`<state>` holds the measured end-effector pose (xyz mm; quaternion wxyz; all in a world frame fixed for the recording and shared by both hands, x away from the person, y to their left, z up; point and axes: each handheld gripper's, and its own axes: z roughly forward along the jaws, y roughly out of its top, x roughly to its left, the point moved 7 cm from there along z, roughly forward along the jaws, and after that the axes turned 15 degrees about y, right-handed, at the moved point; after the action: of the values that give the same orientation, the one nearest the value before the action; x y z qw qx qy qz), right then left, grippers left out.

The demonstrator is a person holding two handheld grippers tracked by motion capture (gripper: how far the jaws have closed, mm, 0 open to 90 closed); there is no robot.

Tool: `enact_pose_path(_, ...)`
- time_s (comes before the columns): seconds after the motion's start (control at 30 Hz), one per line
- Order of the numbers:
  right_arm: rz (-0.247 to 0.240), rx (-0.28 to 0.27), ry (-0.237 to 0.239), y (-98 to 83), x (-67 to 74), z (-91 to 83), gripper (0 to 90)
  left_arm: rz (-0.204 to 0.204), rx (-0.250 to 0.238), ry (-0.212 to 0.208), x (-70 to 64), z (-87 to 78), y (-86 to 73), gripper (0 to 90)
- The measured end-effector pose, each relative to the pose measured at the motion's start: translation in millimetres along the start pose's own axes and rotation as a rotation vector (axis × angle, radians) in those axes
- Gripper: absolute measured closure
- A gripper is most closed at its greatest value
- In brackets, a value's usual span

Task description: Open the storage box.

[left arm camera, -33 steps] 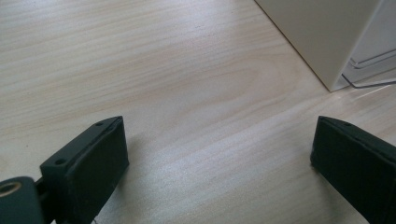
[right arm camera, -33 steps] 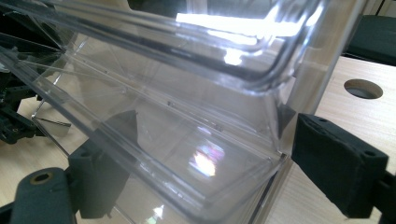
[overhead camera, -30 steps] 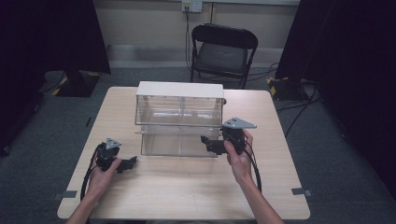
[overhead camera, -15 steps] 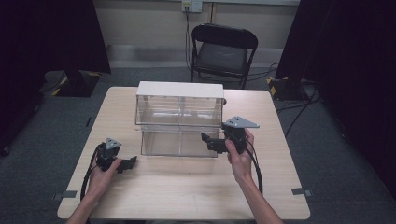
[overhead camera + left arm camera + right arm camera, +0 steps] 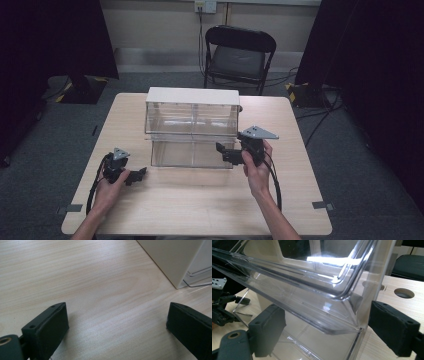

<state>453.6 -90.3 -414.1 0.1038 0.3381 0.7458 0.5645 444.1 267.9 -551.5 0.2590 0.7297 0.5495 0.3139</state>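
Note:
A clear plastic drawer unit (image 5: 192, 117) with a white top stands mid-table. Its lower drawer (image 5: 190, 152) sticks out a little toward me. My right gripper (image 5: 231, 153) is held at that drawer's front right corner. In the right gripper view its jaws are open (image 5: 327, 315), one on each side of the clear drawer's corner lip (image 5: 342, 322), neither visibly pressing it. My left gripper (image 5: 137, 176) rests low over the table, left of the unit's front corner, open (image 5: 117, 312) with bare wood between the jaws. The unit's white side wall (image 5: 172, 257) is just ahead of it.
A black folding chair (image 5: 239, 55) stands behind the wooden table (image 5: 200, 200). A round hole (image 5: 404, 293) is cut in the tabletop behind the unit. Dark curtains hang on both sides. Cables trail from both grippers toward the near edge.
Hardly anything differs. My right gripper has edged slightly left toward the drawer's corner. The left gripper has stayed where it was.

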Motion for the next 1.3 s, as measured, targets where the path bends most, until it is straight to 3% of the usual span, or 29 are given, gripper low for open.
enact_pose_path(1.3,0.020,-0.014,0.019,-1.4,-1.7,1.4,12.4,0.000,0.000,0.000,0.0,0.0,0.0,3.5)
